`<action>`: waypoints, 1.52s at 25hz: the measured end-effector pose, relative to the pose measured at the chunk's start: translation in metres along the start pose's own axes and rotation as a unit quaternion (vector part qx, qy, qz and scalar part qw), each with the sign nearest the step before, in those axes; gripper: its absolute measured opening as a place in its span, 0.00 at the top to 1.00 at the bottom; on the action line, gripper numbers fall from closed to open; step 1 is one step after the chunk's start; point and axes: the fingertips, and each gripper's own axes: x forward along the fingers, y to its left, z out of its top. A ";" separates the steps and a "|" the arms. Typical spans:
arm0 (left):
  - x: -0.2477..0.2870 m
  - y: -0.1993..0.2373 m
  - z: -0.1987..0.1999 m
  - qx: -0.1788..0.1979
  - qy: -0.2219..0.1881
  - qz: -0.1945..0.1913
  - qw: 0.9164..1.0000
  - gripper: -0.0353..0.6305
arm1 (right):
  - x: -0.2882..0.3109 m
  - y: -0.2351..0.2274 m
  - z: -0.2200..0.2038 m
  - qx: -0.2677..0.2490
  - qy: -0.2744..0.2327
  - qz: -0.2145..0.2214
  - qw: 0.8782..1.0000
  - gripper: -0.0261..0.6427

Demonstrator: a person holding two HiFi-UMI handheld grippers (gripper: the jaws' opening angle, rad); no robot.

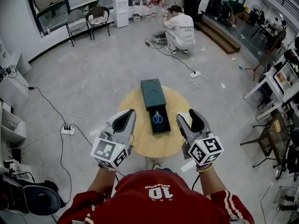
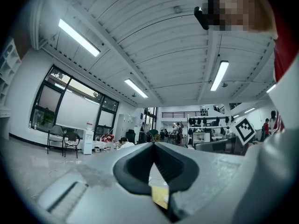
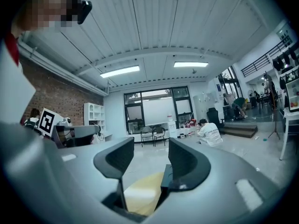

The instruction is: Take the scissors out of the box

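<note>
- We're seeing the box (image 1: 153, 92) lying lengthways on the round table (image 1: 135, 141), w/ its drawer (image 1: 158, 125) slid out toward us, prob. so the contents are exposed & reachable from our side
- The scissors (image 1: 157, 117), blue-handled, are lying flat in that drawer, so not yet out of the box; which way the blades are pointing is too small to tell
- We're holding the left gripper (image 1: 125, 117) & right gripper (image 1: 191, 118) level over the near part of the table, one on either side of the drawer & both apart from it. Judging by the symmetry, we're framing the box before going in
- Left gripper (image 2: 153, 146): jaws meeting at the tips, nothing btwn them, touching nothing
- Right gripper (image 3: 150, 155): jaws standing wide apart & empty. Only the table top & the dark box edge (image 3: 167, 171) are showing through the gap, further off
- We're guessing the right one, being spread, is the one going for the scissors, w/ the left perhaps steadying the box
</note>
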 end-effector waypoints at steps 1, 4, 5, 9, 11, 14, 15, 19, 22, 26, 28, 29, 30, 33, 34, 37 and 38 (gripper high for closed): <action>0.002 0.001 -0.001 0.000 0.000 0.001 1.000 0.94 | 0.003 -0.001 -0.001 -0.002 0.001 0.002 1.000 0.63; 0.007 0.004 -0.005 -0.002 0.003 0.004 1.000 0.94 | 0.014 -0.005 -0.010 -0.013 0.012 0.011 1.000 0.64; 0.010 0.006 -0.006 -0.002 0.005 0.005 1.000 0.94 | 0.018 -0.006 -0.016 -0.014 0.020 0.015 1.000 0.64; 0.022 0.014 -0.012 -0.004 0.012 0.007 1.000 0.94 | 0.042 -0.010 -0.052 -0.009 0.068 0.029 0.997 0.64; 0.028 0.019 -0.016 -0.007 0.015 0.007 1.000 0.94 | 0.055 -0.014 -0.073 0.001 0.093 0.033 0.995 0.64; 0.036 0.024 -0.020 -0.008 0.019 0.007 1.000 0.94 | 0.076 -0.022 -0.111 0.027 0.132 0.036 0.990 0.64; 0.038 0.026 -0.021 -0.009 0.021 0.007 1.000 0.94 | 0.083 -0.026 -0.126 0.036 0.145 0.034 0.988 0.64; 0.046 0.034 -0.030 -0.015 0.031 0.010 0.999 0.94 | 0.109 -0.045 -0.190 0.068 0.199 0.019 0.978 0.64; 0.048 0.042 -0.040 -0.021 0.041 0.015 0.999 0.94 | 0.127 -0.057 -0.240 0.084 0.237 0.004 0.968 0.64; 0.052 0.050 -0.049 -0.033 0.049 0.019 0.998 0.94 | 0.145 -0.075 -0.301 0.083 0.293 -0.022 0.952 0.64; 0.053 0.053 -0.054 -0.037 0.053 0.021 0.998 0.94 | 0.152 -0.084 -0.328 0.081 0.320 -0.031 0.944 0.64; 0.054 0.054 -0.057 -0.039 0.055 0.022 0.997 0.94 | 0.156 -0.089 -0.340 0.082 0.331 -0.036 0.939 0.64; 0.055 0.055 -0.059 -0.041 0.058 0.023 0.997 0.94 | 0.158 -0.093 -0.351 0.085 0.342 -0.041 0.935 0.64; 0.058 0.055 -0.065 -0.046 0.066 0.024 0.997 0.94 | 0.165 -0.103 -0.373 0.092 0.370 -0.057 0.923 0.69; 0.059 0.056 -0.067 -0.047 0.068 0.024 0.996 0.94 | 0.168 -0.103 -0.378 0.090 0.378 -0.057 0.920 0.70; 0.061 0.062 -0.072 -0.050 0.075 0.029 0.996 0.94 | 0.178 -0.100 -0.395 0.091 0.406 -0.051 0.908 0.70; 0.062 0.064 -0.073 -0.052 0.076 0.031 0.995 0.94 | 0.181 -0.099 -0.401 0.095 0.415 -0.051 0.904 0.70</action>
